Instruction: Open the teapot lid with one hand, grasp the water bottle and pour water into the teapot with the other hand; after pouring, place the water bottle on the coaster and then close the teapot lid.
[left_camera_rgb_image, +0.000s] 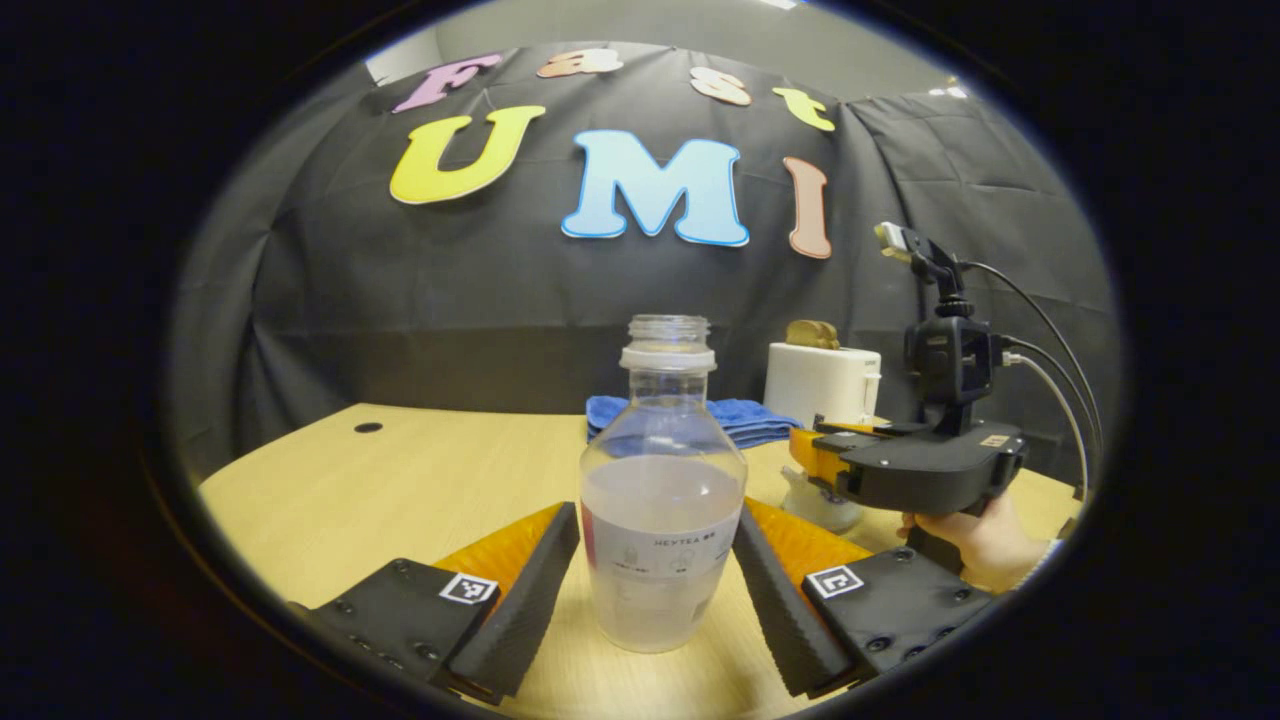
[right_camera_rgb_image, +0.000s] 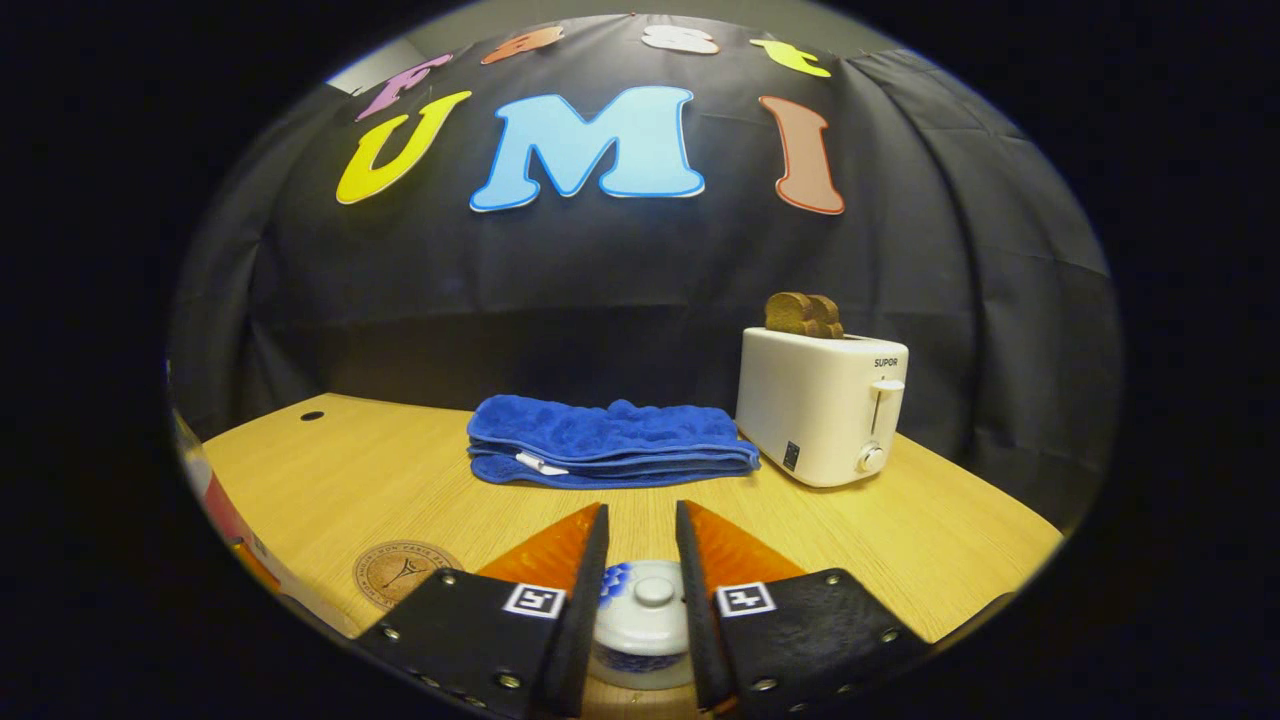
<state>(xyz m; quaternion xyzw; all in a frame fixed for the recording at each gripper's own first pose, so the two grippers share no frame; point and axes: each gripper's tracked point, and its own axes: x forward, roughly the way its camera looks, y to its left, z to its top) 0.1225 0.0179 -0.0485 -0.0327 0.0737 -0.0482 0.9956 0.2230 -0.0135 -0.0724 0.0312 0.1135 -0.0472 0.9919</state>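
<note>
Water bottle (left_camera_rgb_image: 662, 500) between left hand-held gripper (left_camera_rgb_image: 655, 590) fingers (uncapped)

A black cloth wall (right_camera_rgb_image: 620, 270) fills the upper frame; a pale wooden table (right_camera_rgb_image: 400, 480) spans the lower half.

On the desk (right_camera_rgb_image: 950, 540), a water bottle (left_camera_rgb_image: 662, 500) stands upright between the left gripper's (left_camera_rgb_image: 655, 590) spread jaws. Behind it lies a folded towel (right_camera_rgb_image: 605, 442), with a toaster (right_camera_rgb_image: 822, 405) to its right holding bread (right_camera_rgb_image: 803, 314). The teapot lid (right_camera_rgb_image: 645, 605) sits between the right gripper's (right_camera_rgb_image: 642, 590) jaws, a coaster (right_camera_rgb_image: 400, 572) to its left.
</note>
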